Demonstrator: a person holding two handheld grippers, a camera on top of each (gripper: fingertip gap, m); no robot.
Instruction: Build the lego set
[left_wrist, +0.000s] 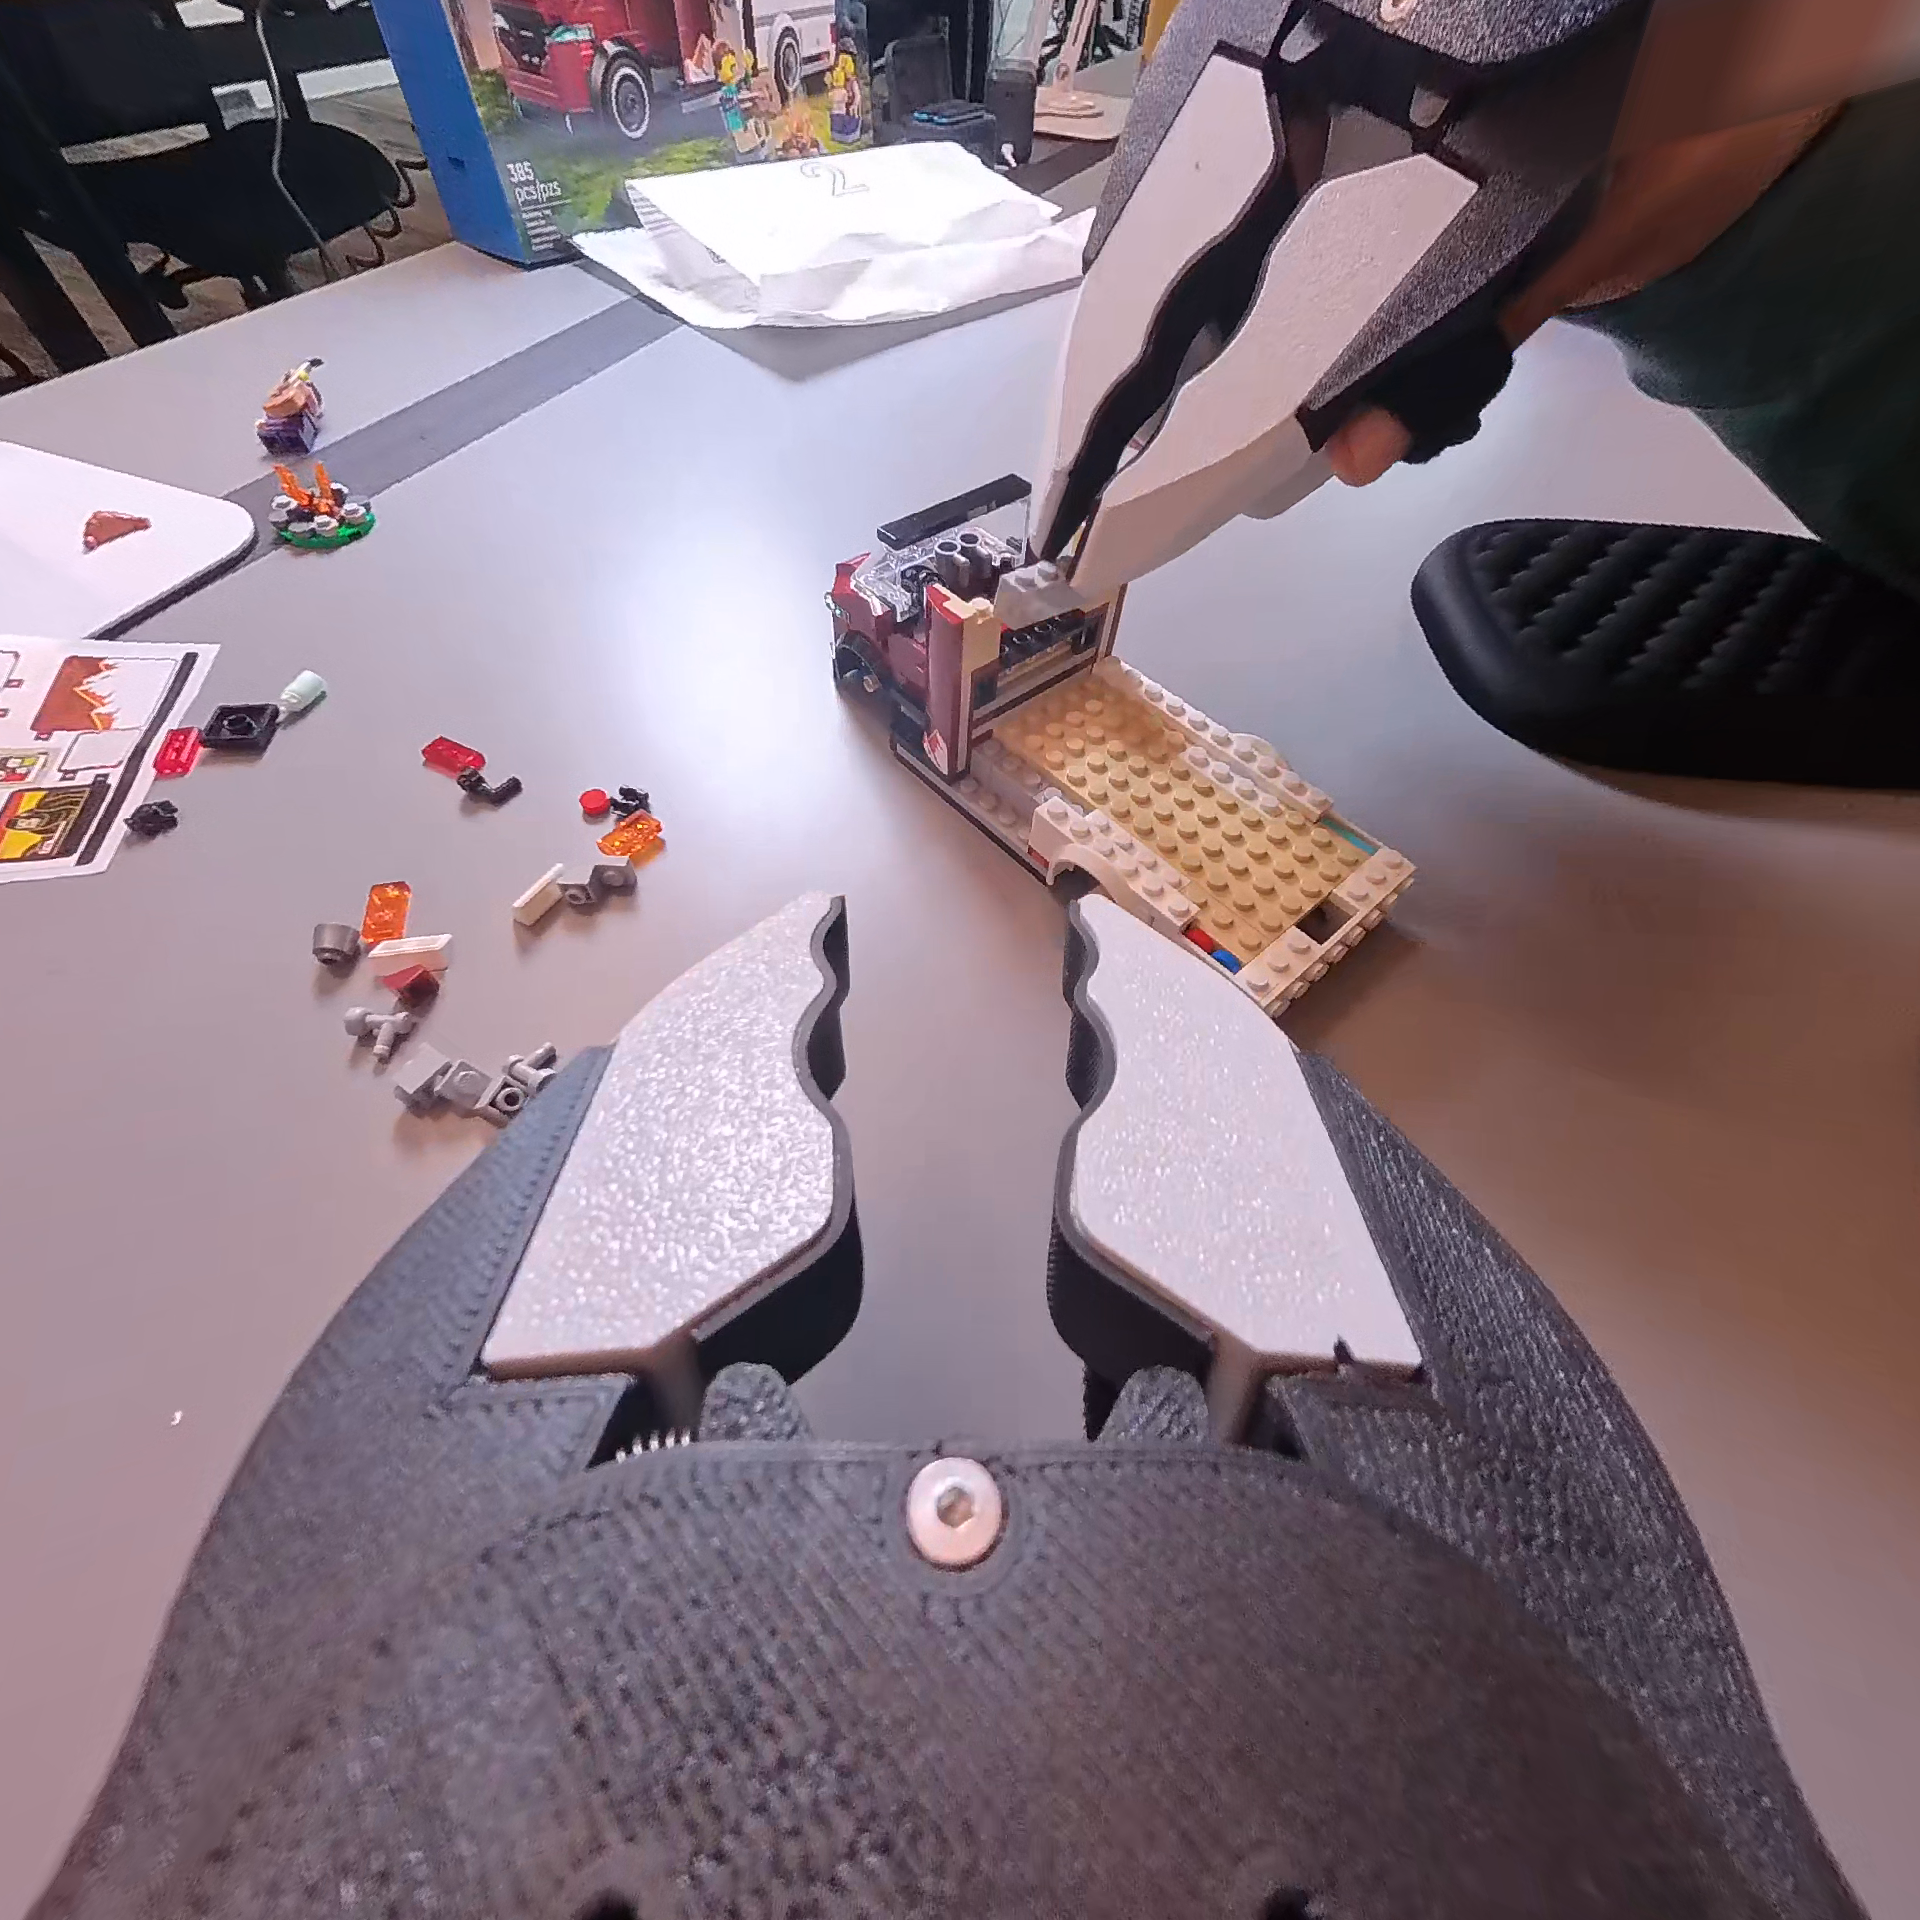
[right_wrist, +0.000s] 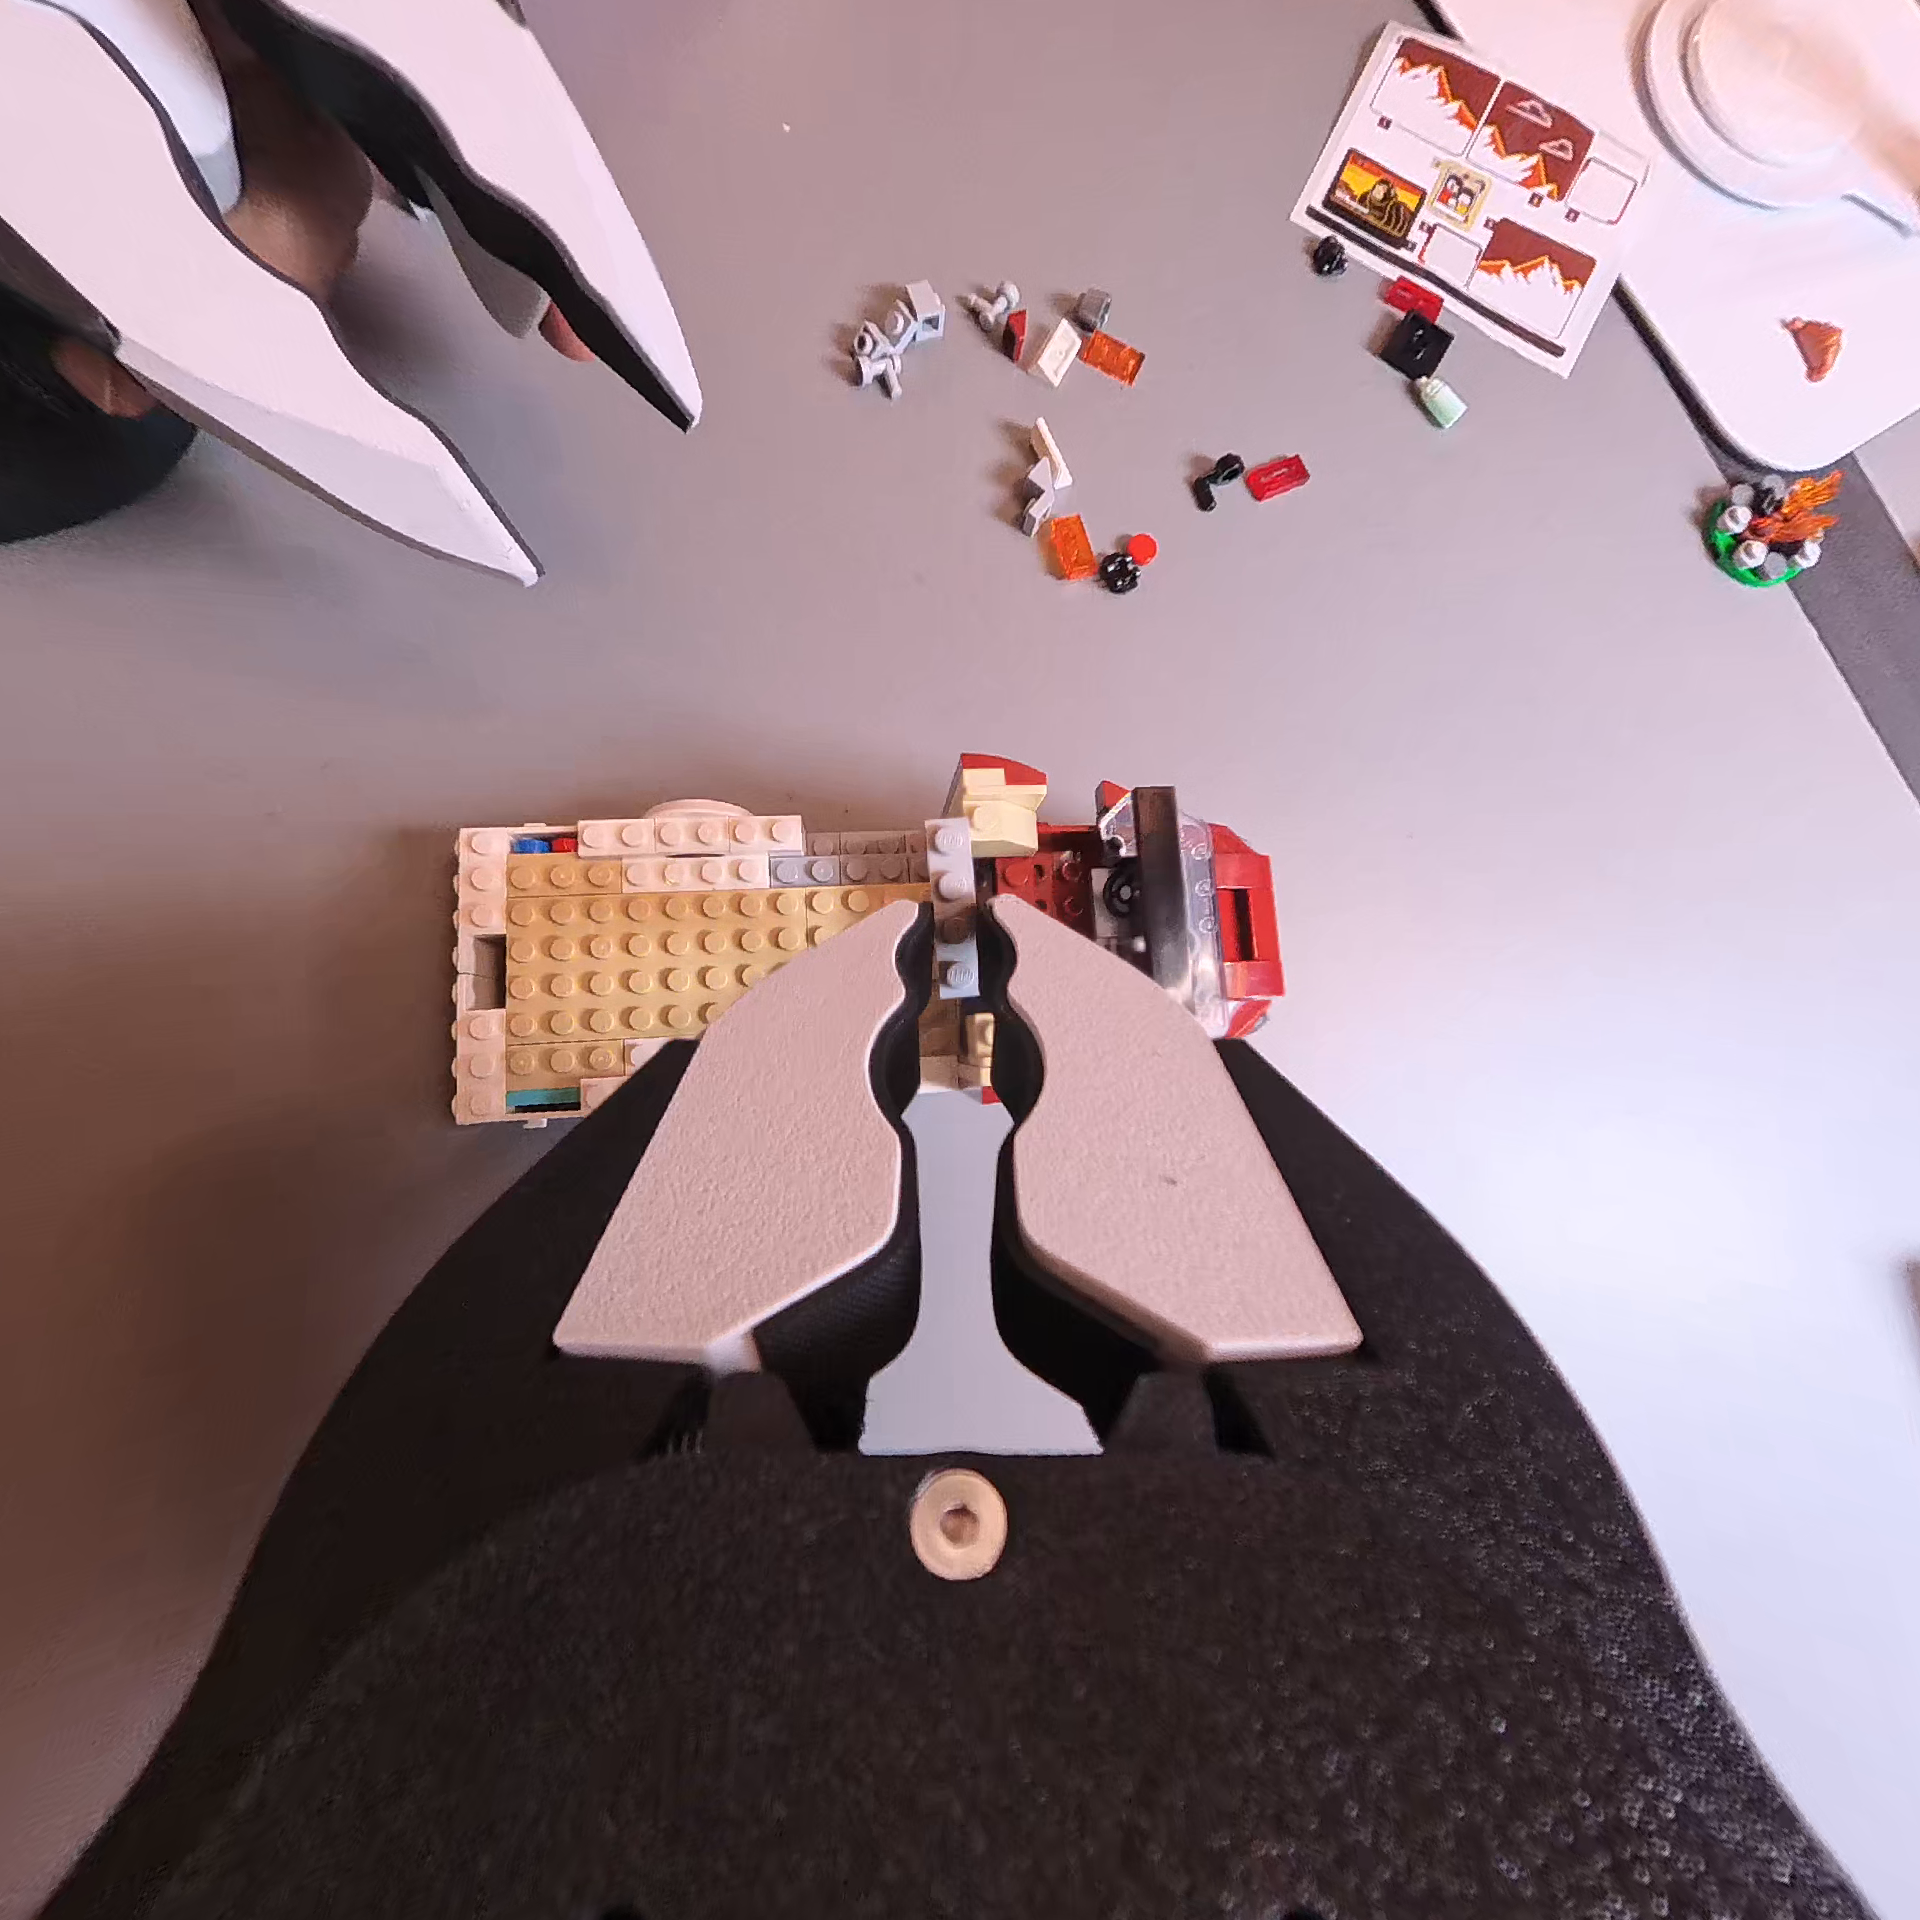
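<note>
— Meanwhile, what's in the white tray (left_wrist: 156, 540)?
— One brown piece (left_wrist: 114, 528). Bare table (left_wrist: 727, 582) separates the loose bricks (left_wrist: 488, 914) from the truck (left_wrist: 1101, 769).
— And the tongs?
— Right gripper (right_wrist: 954, 909), angled downward, clamps a grey plate (right_wrist: 954, 935) atop the cab; left gripper (left_wrist: 956, 914) hovers, fingers apart.

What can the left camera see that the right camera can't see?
Only the left wrist view shows the blue set box, the white paper bag, a small purple figure and a black chair arm.

Only the right wrist view looks straight down on the truck, with the light grey plate between the right gripper fingertips.

Both show the truck, the loose pieces, the sticker sheet, the little campfire, the white tray and the open left gripper.
</note>
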